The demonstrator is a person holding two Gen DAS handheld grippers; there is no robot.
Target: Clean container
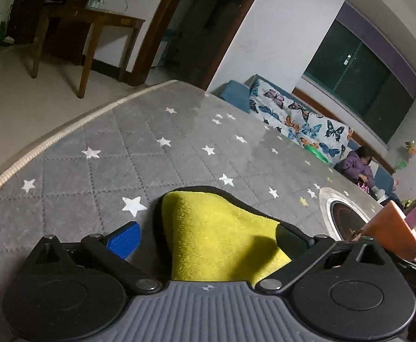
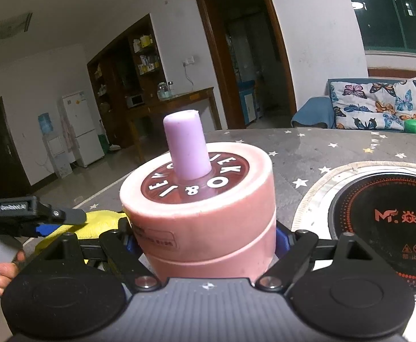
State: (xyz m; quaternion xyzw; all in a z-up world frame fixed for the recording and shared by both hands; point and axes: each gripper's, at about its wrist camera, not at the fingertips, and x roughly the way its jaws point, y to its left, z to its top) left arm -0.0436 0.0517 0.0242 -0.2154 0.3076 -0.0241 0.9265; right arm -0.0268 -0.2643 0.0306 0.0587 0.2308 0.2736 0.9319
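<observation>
Induction hob [image 2: 384, 216], butterfly sofa [image 2: 384, 102], fridge [image 2: 79, 125]

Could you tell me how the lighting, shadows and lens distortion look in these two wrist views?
Left wrist view: dim indoor light, a dark shadow on the yellow cloth, table edge bowed by the fisheye, dark corners. Right wrist view: brighter and sharp on the pink container, door frame curved, slight sheen on the induction cooker, window black.

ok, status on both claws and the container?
Right claw shut on pink container, upright. Left claw around yellow cloth, grip unclear. Cooktop beside container, nothing blocking.
</observation>
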